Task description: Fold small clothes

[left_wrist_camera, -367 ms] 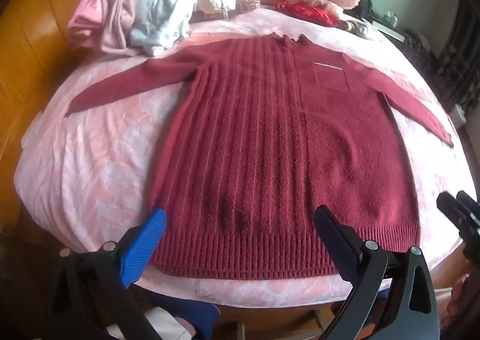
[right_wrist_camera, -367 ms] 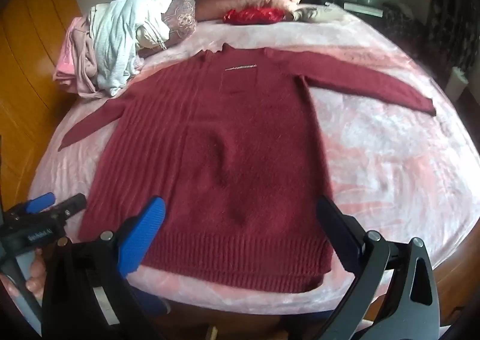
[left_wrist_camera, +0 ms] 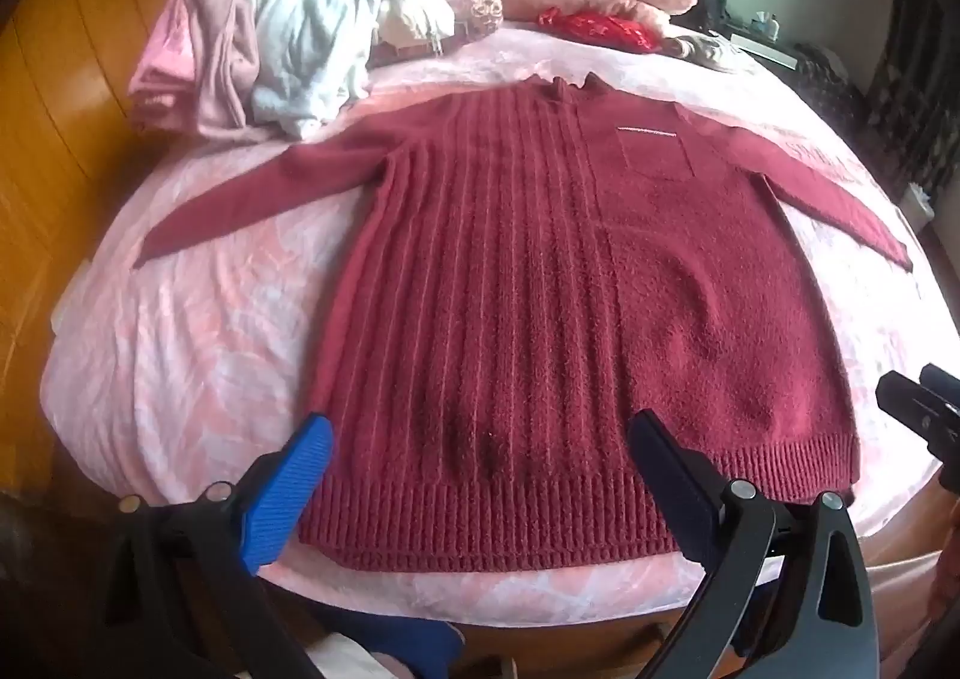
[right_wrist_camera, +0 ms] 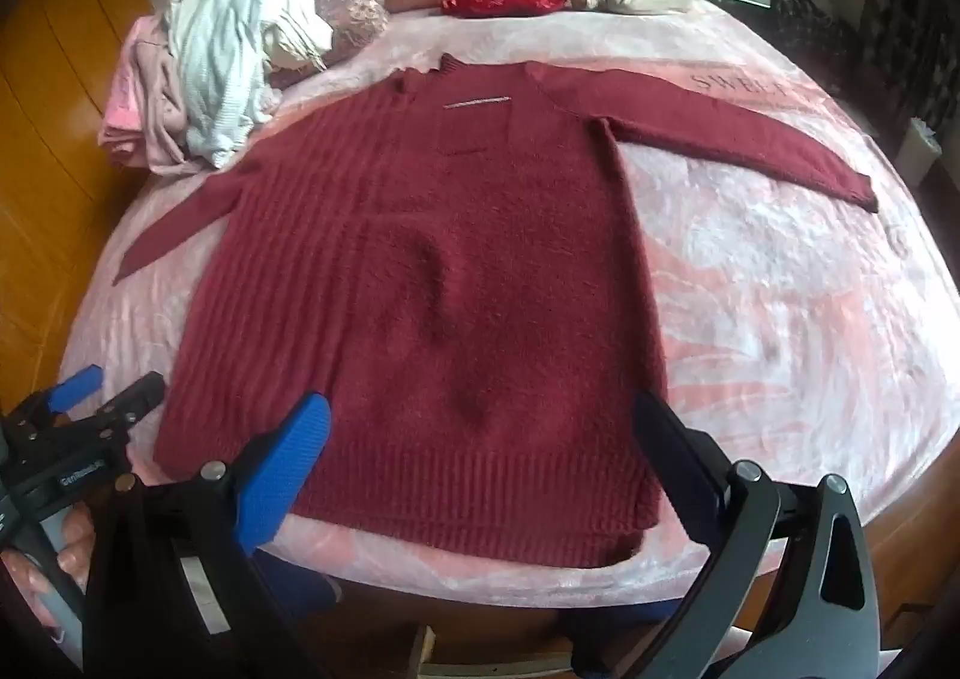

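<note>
While both grippers hang spread over the hem, the sweater (left_wrist_camera: pixel 540 283) waits flat and unfolded on the bed (left_wrist_camera: pixel 180 331).

Since a moment ago almost nothing has shifted: the garment lies just as it did, front up, sleeves out to either side, hem at the near edge of the bed, and the two views have only crept a touch nearer. The left gripper (left_wrist_camera: pixel 480 457) has its fingers wide, holding nothing, above the left part of the hem; the right gripper (right_wrist_camera: pixel 480 439) is likewise wide and empty above the right part. I'd judge the folding has not begun, and this is the approach to a first grasp. A clothes pile (left_wrist_camera: pixel 288 37) sits beyond the left sleeve.
</note>
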`<state>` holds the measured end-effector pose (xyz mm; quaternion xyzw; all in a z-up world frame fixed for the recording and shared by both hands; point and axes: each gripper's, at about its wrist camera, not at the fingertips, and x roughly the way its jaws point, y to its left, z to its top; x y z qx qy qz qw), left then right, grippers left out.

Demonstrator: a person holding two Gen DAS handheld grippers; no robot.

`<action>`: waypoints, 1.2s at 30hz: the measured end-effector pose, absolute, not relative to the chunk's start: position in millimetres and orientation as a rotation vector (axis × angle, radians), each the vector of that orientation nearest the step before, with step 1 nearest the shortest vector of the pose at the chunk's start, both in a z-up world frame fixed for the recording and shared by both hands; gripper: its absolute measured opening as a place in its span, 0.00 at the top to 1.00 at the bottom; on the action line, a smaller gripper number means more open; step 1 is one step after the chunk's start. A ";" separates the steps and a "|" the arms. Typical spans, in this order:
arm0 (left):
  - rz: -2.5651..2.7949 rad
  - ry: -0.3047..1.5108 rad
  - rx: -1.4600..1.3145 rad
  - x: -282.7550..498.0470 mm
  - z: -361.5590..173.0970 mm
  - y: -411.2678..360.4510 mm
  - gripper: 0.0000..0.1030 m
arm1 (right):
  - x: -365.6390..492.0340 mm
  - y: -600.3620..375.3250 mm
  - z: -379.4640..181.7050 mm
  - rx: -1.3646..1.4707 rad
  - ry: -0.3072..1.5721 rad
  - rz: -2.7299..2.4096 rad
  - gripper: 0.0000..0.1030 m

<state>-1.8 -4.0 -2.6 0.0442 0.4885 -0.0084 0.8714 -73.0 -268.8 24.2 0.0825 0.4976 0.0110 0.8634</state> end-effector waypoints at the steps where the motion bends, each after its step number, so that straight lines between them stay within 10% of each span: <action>1: -0.019 1.018 0.096 -1.9 -2.2 -4.7 0.04 | -67.8 -266.2 23.7 0.171 1.050 0.019 0.03; 36: 0.008 0.990 0.108 -0.7 0.8 -2.1 0.04 | -33.6 -262.6 10.4 0.093 1.102 0.005 0.03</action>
